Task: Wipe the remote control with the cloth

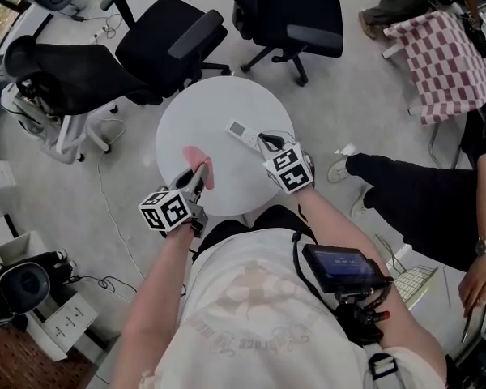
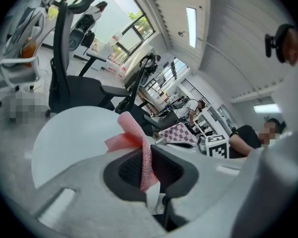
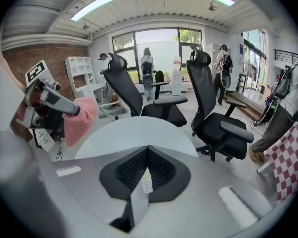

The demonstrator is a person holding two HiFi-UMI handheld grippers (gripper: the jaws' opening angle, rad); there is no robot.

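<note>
**A:** What is nearest the person?

**B:** Two hand-held grippers. The left gripper (image 1: 198, 175) is clamped on a pink cloth (image 2: 130, 133), with a fold standing up past its jaws. The right gripper (image 1: 265, 143) is closed on one end of the slim white remote control (image 1: 242, 130), held over the round white table (image 1: 186, 120).

**A:** How should the wipe go?

**B:** Probably hold the remote steady and level, then draw the cloth's loose fold along its bare length. Only a sliver shows between the right pads, so the grip may be shallow. Press lightly.

**A:** And beyond?

**B:** Black office chairs (image 1: 170, 39) stand past the table.
</note>
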